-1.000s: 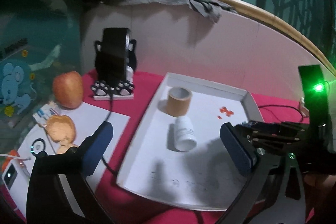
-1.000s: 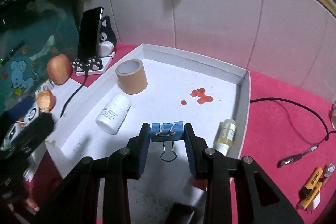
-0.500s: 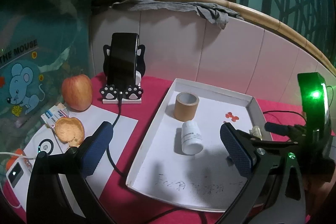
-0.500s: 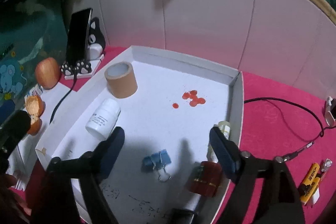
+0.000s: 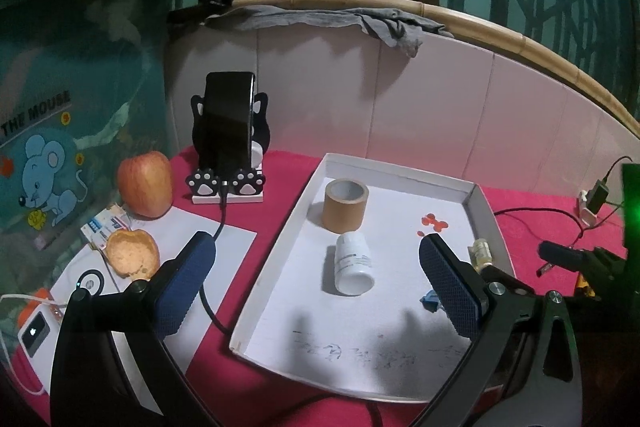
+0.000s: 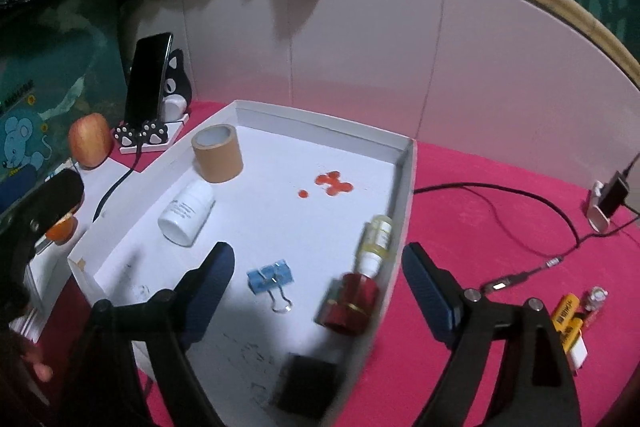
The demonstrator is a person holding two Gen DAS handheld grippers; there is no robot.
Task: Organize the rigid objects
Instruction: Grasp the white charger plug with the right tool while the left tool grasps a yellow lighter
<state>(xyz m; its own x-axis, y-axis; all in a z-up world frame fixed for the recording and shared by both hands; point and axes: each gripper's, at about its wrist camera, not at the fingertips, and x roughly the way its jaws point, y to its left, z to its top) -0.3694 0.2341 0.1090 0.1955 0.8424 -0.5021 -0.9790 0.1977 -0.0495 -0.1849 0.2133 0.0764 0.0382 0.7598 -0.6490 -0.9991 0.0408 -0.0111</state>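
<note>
A white tray (image 6: 404, 187) holds a brown tape roll (image 6: 218, 153), a white pill bottle (image 6: 186, 213) on its side, a blue binder clip (image 6: 270, 277), a small yellow bottle (image 6: 376, 237), a red box (image 6: 348, 305) and a black block (image 6: 306, 383). My right gripper (image 6: 316, 287) is open and empty above the tray's near right part. My left gripper (image 5: 316, 283) is open and empty over the tray's left edge (image 5: 276, 259); the tape roll (image 5: 345, 205), the pill bottle (image 5: 354, 265) and a corner of the clip (image 5: 430, 297) show there.
A phone on a cat stand (image 5: 228, 147), an apple (image 5: 145, 185), a dried peel (image 5: 130, 255) and white papers (image 5: 224, 239) lie left of the tray. Cables (image 6: 500, 195), a charger (image 6: 610, 195) and a yellow item (image 6: 568, 319) lie on the red cloth at right. A tiled wall stands behind.
My right gripper opened and let the blue binder clip drop into the tray, then drew back and up. My left gripper also lifted and pulled back.
</note>
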